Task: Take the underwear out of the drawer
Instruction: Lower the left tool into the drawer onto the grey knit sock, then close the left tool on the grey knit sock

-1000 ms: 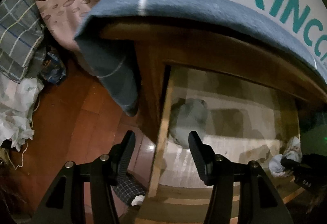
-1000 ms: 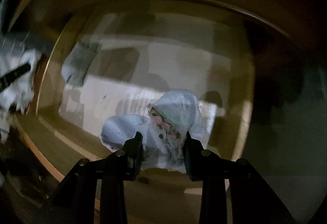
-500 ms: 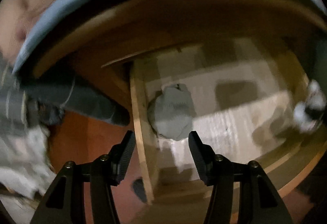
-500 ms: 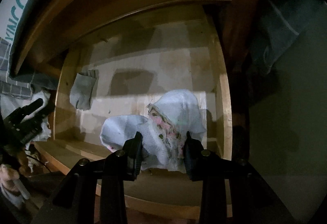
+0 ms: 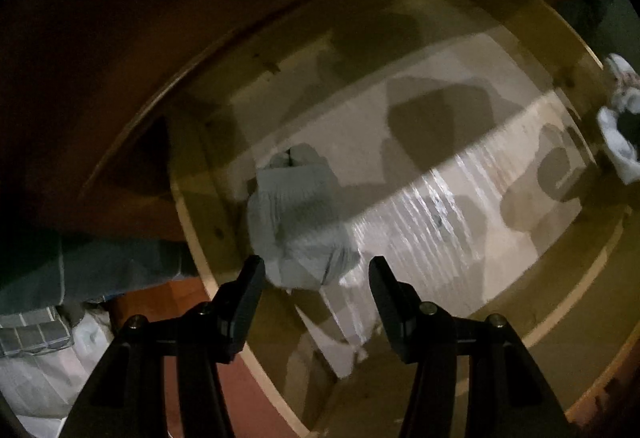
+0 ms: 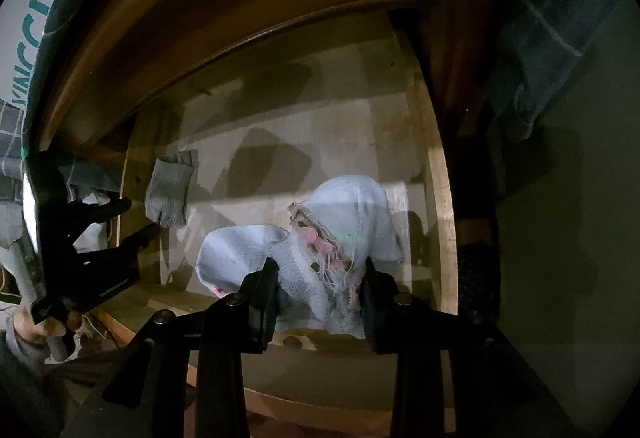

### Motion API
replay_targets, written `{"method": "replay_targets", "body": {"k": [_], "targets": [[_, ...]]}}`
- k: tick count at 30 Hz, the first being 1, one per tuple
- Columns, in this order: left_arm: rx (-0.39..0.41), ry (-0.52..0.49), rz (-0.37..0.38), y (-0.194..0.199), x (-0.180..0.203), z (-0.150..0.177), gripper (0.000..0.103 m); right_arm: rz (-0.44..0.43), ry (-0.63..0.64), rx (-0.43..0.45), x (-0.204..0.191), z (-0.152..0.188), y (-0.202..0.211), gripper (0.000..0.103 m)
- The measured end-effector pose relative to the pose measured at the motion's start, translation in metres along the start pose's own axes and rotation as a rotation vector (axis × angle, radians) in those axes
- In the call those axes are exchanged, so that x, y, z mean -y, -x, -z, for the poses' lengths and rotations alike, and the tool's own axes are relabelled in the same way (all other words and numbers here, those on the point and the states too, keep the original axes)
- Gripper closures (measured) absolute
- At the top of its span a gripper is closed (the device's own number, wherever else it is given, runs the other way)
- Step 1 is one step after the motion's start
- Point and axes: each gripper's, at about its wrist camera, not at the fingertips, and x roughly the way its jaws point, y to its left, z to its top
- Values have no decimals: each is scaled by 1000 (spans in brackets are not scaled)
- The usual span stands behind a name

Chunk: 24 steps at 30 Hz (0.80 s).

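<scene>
Left wrist view looks steeply down into an open wooden drawer (image 5: 208,222). The left gripper (image 5: 316,270) has its two black fingers spread apart, and nothing is pressed between them. A folded grey underwear (image 5: 296,226) lies on the pale paper lining (image 5: 460,198) of the drawer floor, close to the left wall of the drawer. The near edge of this garment is just in front of the gap between the fingers, but the fingers do not touch it. Far to the right edge of this view, a white bundle of cloth (image 5: 618,142) is seen with something dark on it.

Right wrist view shows the same drawer (image 6: 440,222) from the other side. The right gripper (image 6: 320,270) is closed on a light blue underwear (image 6: 348,222), which has a frayed pink and white edge. Both black pads press on the cloth, so the garment bulges up between them, and part of it spreads to the left as a rounded fold. This garment is in the front right part of the drawer, near the front board. The grey underwear (image 6: 170,188) is well apart from it, by the left wall. The left gripper (image 6: 136,216) enters from the left side of this view, with a hand (image 6: 38,322) under it holding the handle. A dark blue blanket (image 6: 540,50) hangs at the upper right, beside the furniture.
</scene>
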Motion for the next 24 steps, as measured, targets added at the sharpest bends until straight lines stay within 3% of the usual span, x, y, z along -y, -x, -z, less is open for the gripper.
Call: {"method": "replay_targets", "body": {"k": [19,24], "targets": [[-158,-215,-57,-60,1,-18,47,-24,-2,-15,4,-2,0,71],[-211,-220,-53,-73,2,-26,45,-31,6,-21,1,-2,0,71]]}}
